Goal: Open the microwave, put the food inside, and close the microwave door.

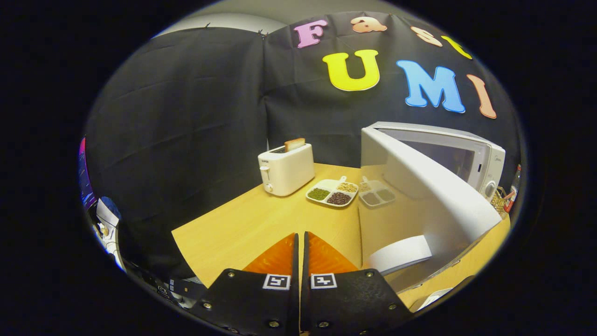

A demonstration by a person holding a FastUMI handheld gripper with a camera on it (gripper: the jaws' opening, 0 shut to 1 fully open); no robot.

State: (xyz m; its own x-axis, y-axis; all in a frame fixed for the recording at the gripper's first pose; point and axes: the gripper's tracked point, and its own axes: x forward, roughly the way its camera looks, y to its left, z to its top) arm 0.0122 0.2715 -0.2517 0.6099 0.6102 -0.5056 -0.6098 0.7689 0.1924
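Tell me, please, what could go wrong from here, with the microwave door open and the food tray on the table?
1. The tongs are shut and empty; they must open before taking the tray.
2. The tray sits close to the toaster, which a wide approach might bump.
3. The open door stands between the tongs and the microwave, so carrying the loose grains around it may spill them.

white microwave (466, 154) | door (419, 196) open | food tray (332, 191) on table

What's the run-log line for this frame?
microwave door: open | food tray: on table beside toaster | hand-held gripper: shut, empty
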